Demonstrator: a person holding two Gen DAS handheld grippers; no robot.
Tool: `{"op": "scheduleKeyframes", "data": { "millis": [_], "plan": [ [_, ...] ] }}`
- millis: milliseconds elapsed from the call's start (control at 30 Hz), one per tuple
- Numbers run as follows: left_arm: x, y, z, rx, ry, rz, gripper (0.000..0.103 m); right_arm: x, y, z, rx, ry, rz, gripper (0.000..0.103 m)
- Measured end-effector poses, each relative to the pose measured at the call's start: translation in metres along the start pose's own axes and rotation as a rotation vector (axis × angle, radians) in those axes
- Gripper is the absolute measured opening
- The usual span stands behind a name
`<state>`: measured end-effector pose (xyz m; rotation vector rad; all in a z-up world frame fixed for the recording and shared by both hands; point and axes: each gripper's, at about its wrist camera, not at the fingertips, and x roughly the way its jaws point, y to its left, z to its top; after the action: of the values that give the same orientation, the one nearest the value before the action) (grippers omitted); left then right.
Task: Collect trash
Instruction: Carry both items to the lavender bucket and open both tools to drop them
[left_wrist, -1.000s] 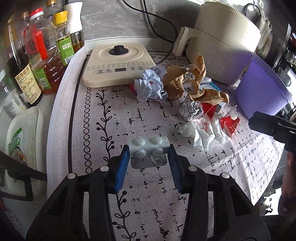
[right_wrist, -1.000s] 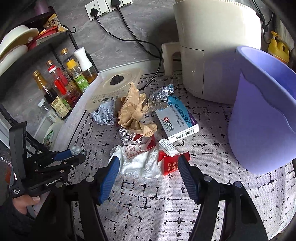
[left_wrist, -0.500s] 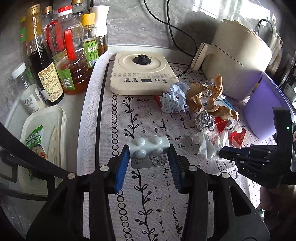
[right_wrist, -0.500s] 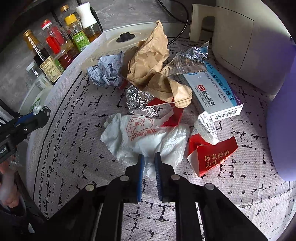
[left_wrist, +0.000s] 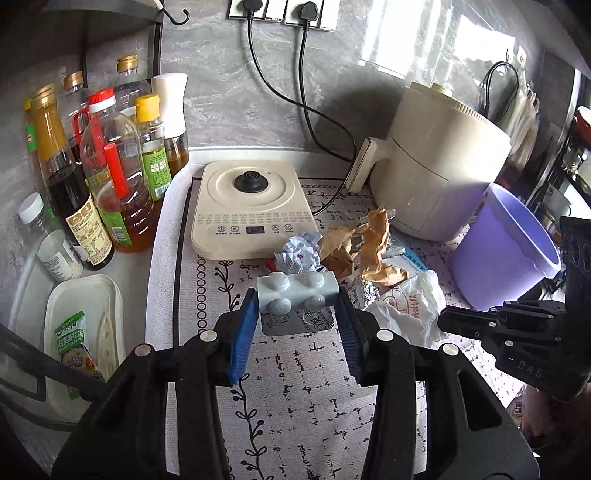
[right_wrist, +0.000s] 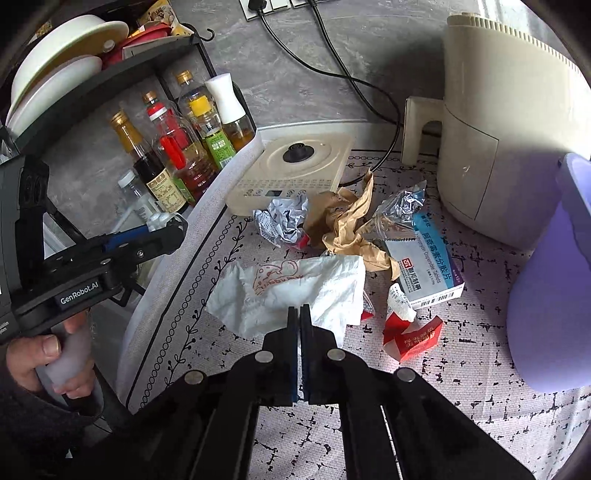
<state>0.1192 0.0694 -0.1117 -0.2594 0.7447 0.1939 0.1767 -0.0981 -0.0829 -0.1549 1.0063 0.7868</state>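
left gripper jaws clamp blister pack | white wrapper beside purple bin

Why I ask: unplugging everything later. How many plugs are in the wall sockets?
2. The left plug and the right plug sit side by side in the socket strip above the cooker; others may be out of view.

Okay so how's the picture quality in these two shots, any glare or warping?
Left wrist view: bright window glare on the grey wall, fisheye bending the bottles inward, corners vignetted black. Right wrist view: air fryer top washed out, purple bin stretched at the edge; both sharp.
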Motion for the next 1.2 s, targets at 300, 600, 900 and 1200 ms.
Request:
{"op": "scheduleKeyframes", "data": {
  "millis": [300, 600, 900, 1200],
  "plan": [
    [-0.012, -0.043, 0.029, 0.059, -0.076, -0.067, 0.042, -0.078, -0.030, 0.027, 0.019, -0.185, -0.046, 0.002],
    [-0.007, -0.094, 0.052, 0.102, -0.121, -0.123, 0.042, -0.142, -0.094, 0.042, 0.080, -0.313, -0.165, 0.003],
    [0.002, -0.139, 0.059, 0.104, -0.143, -0.171, 0.042, -0.172, -0.162, 0.047, 0.133, -0.338, -0.277, 0.007],
    [0.005, -0.187, 0.064, 0.115, -0.172, -0.220, 0.042, -0.200, -0.220, 0.027, 0.238, -0.374, -0.307, 0.072]
  ]
}}
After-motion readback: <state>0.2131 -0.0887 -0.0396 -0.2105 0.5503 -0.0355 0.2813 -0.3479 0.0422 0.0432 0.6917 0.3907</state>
